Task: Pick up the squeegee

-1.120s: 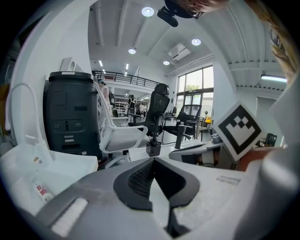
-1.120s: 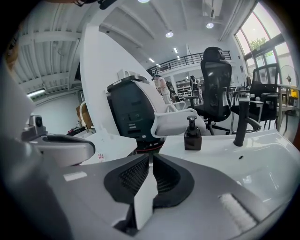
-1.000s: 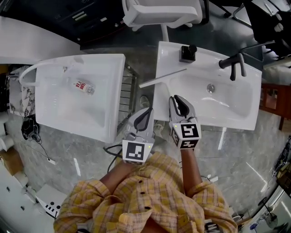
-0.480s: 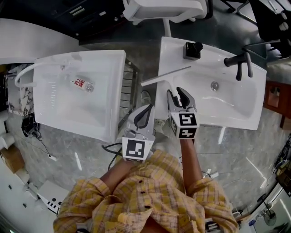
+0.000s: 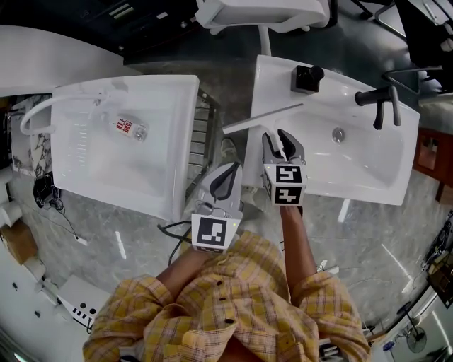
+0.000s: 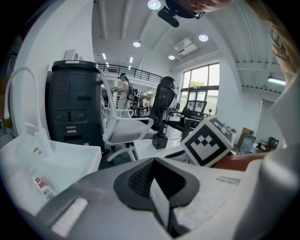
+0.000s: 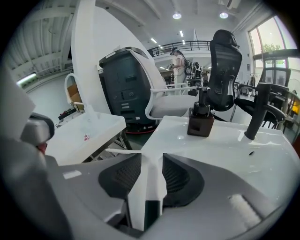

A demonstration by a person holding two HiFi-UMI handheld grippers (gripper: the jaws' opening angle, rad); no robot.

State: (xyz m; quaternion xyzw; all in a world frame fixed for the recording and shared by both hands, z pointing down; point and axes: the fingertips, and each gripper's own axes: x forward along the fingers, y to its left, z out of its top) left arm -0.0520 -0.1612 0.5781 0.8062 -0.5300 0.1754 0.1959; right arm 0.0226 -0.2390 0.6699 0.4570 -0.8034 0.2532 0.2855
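Note:
The squeegee [image 5: 258,119] is white and lies on the left rim of the right sink [image 5: 368,180], its long blade jutting out past the sink's left edge. My right gripper [image 5: 282,143] points down at it with the jaws spread wide. The white handle [image 7: 150,180] stands between the two dark pads, which flank it closely without a clear squeeze. The blade [image 7: 123,152] runs off to the left beyond the jaws. My left gripper [image 5: 228,173] hovers in the gap between the two sinks, shut with nothing in it [image 6: 157,185].
A left sink [image 5: 152,191] holds a small bottle [image 5: 129,130] in its basin. The right sink carries a black faucet [image 5: 379,104] and a black dispenser [image 5: 306,78] at the back. A white chair [image 5: 262,14] stands beyond the sinks.
My right gripper has opened its jaws and sunk forward onto the squeegee, so the handle now sits between them. The left gripper has barely moved.

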